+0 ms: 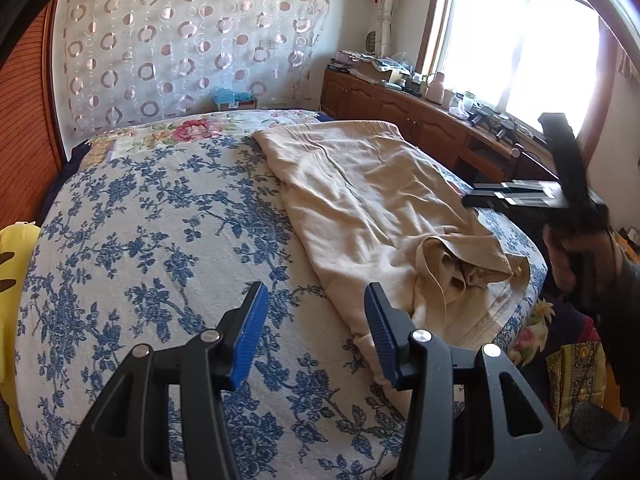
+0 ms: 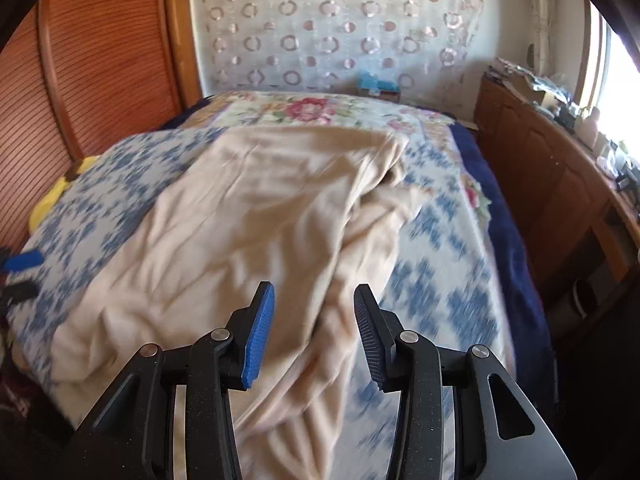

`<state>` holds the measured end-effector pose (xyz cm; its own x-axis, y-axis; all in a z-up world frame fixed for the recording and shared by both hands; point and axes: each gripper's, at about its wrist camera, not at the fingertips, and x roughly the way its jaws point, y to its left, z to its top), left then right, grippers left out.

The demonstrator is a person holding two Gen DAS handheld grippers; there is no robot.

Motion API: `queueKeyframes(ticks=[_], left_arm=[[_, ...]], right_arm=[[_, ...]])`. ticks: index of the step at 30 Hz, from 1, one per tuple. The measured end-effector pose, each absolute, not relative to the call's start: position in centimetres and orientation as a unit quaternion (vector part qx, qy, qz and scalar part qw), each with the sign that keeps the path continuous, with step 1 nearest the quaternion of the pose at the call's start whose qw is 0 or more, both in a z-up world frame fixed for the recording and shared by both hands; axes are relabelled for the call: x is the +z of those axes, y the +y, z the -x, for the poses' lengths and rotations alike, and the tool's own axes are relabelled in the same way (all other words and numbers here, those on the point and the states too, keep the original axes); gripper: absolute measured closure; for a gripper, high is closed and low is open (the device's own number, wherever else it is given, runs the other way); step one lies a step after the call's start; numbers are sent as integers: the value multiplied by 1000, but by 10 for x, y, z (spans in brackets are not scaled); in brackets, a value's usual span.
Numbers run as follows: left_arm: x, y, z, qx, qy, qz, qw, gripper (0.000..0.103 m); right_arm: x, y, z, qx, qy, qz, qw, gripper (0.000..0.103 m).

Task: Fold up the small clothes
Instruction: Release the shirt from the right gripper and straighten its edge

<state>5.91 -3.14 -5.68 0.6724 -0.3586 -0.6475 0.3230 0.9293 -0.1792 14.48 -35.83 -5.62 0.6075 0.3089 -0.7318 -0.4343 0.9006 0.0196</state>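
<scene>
- The left gripper [image 1: 316, 312] hangs above the bed [image 1: 160, 240], tipped forward and down toward the blue-flowered cover; its jaws stand about half apart with nothing between them.
- In the left wrist view only the cover shows in the gap between the blue pads [image 1: 250, 332]; the pad at 3 o'clock sits over the near edge of the beige garment [image 1: 372, 200], and whether it touches the cloth cannot be told.
- That garment lies rumpled on the bed from 12 o'clock down to 4 o'clock of the left gripper, with a bunched, folded-in part and a loose strap near its stitched hem at 3 o'clock.
- The right gripper [image 2: 314, 312] also points forward and downward over the bed, its jaws partly open and holding nothing; the beige garment [image 2: 248, 220] spreads beneath and ahead of it, from 9 o'clock round to 1 o'clock.
- The right wrist view is smeared by motion blur, so fine detail of the cloth cannot be read.
- In the left wrist view the right gripper [image 1: 504, 192] appears at 3 o'clock, raised above the far side edge of the bed and clear of the garment, with a person's hand [image 1: 572, 248] wrapped around its dark handle.
- A blue pad of the left gripper [image 2: 22, 260] peeks in at 9 o'clock of the right wrist view.
- A yellow object [image 1: 16, 264] lies at the bed's edge at 9 o'clock of the left gripper.
- A wooden cabinet [image 1: 392, 108] with clutter on top runs under the bright window [image 1: 520, 40] at 1 o'clock.
</scene>
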Motion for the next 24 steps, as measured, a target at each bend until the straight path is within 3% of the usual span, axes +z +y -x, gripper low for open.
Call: queueKeyframes(ticks=[8,20,24], left_arm=[[-68,-44,-53,-197,371,20,907,54],[-78,-55,-47,-210,380,18,901,54],[-80,-59,-46,-212,382,16,899,54]], right_arm=[[-58,-363,-96,234,391,8,890,61],[-73,-348,-82,225,404,29,886,62],[-77,-345,-80,229,404,37,885,75]])
